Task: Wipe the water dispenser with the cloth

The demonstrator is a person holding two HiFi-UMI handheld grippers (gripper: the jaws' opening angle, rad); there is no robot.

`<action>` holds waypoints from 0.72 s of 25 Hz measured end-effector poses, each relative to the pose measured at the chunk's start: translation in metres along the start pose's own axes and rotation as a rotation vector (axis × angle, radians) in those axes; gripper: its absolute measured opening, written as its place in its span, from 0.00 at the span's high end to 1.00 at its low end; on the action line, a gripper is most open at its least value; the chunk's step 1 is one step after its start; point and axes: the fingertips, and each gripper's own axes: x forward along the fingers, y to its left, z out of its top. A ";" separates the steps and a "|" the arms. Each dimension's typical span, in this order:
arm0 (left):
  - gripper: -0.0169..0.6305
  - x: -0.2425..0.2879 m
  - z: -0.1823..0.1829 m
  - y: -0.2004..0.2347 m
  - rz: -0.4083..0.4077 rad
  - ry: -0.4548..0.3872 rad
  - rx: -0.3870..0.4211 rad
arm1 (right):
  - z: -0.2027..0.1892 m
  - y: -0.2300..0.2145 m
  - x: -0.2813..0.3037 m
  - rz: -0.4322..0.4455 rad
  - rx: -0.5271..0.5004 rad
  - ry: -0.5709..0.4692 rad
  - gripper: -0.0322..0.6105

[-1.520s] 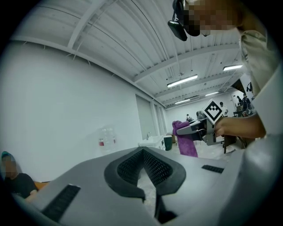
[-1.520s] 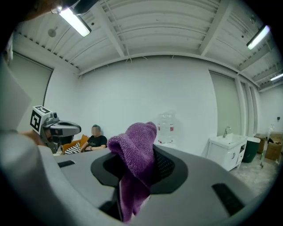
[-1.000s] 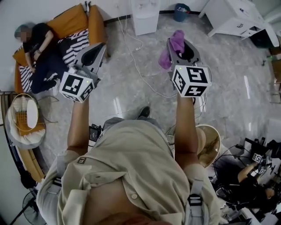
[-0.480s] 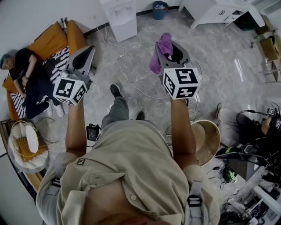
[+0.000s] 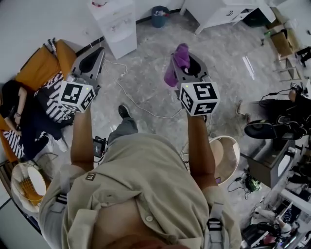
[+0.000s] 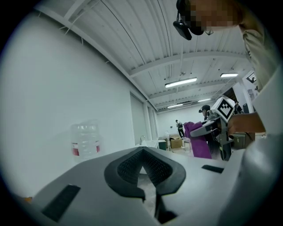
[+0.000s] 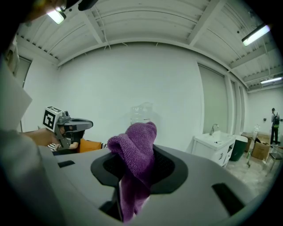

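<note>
The white water dispenser (image 5: 116, 22) stands against the far wall, ahead and between both grippers. Its clear bottle (image 6: 86, 139) shows in the left gripper view and the same bottle (image 7: 140, 114) faintly in the right gripper view. My right gripper (image 5: 183, 61) is shut on a purple cloth (image 5: 176, 63) that bunches above the jaws and hangs below them; the cloth (image 7: 135, 165) fills the middle of the right gripper view. My left gripper (image 5: 95, 57) is shut with nothing in it, its jaws meeting at the tips (image 6: 142, 164). Both are held in the air, short of the dispenser.
A white cable (image 5: 141, 104) snakes over the marble floor from the dispenser. A blue bin (image 5: 159, 15) and a white cabinet (image 5: 218, 12) stand at the far wall. An orange sofa (image 5: 39, 68) with a person on it is at the left. A round stool (image 5: 228, 155) stands at the right.
The person has walked toward the dispenser, which now shows larger and nearer at the top. Both grippers keep their pose, the cloth still held in the right one.
</note>
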 end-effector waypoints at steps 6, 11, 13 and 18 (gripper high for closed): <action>0.95 0.022 -0.025 0.111 0.009 -0.021 -0.038 | 0.027 0.033 0.103 0.008 -0.011 0.037 0.74; 0.95 0.019 -0.036 0.183 0.024 -0.050 -0.055 | 0.044 0.068 0.172 0.024 -0.025 0.040 0.73; 0.95 0.015 -0.037 0.204 0.040 -0.055 -0.059 | 0.053 0.078 0.195 0.039 -0.027 0.035 0.73; 0.95 0.029 -0.068 0.254 0.057 -0.041 -0.075 | 0.053 0.087 0.264 0.070 -0.036 0.039 0.73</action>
